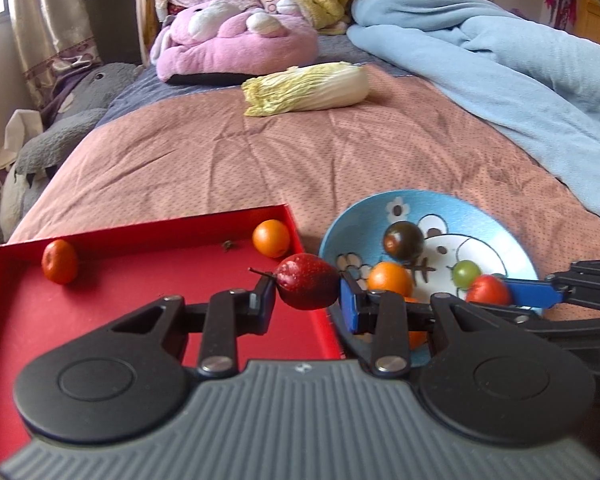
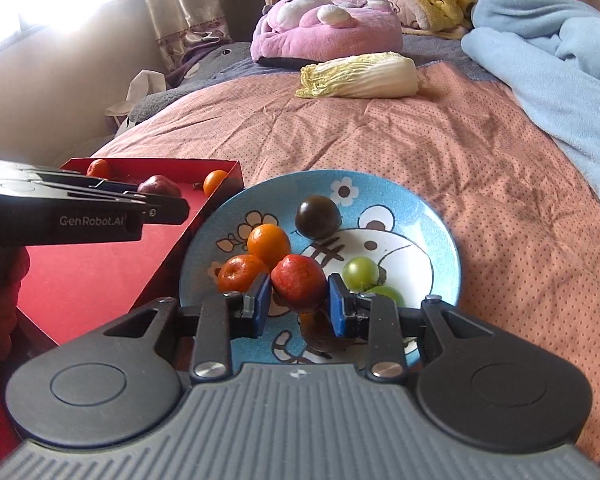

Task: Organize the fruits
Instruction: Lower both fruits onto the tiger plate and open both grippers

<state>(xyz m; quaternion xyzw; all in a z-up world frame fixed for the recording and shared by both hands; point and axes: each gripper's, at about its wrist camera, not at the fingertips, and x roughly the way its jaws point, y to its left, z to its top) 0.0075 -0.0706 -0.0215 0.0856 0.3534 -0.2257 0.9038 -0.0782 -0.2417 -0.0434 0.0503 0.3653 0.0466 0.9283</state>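
Observation:
My left gripper [image 1: 307, 294] is shut on a dark red fruit with a stem [image 1: 307, 286], held over the right edge of the red tray [image 1: 100, 312]. Two orange fruits [image 1: 59, 261] [image 1: 271, 237] lie in the tray's far corners. My right gripper [image 2: 299, 300] is shut on a red fruit [image 2: 298, 286] just above the blue patterned plate [image 2: 420, 216]. The plate also holds two orange fruits [image 2: 269, 243] [image 2: 240, 274], a dark round fruit [image 2: 317, 216] and two green ones [image 2: 360, 274]. The right gripper shows in the left wrist view [image 1: 512, 292].
The tray and plate sit on a pink bedspread [image 1: 300, 152]. A napa cabbage [image 1: 308, 88] lies farther back. A blue blanket [image 1: 520, 72] is heaped on the right, and plush toys [image 1: 236, 40] sit at the headboard. The bed's edge drops off on the left.

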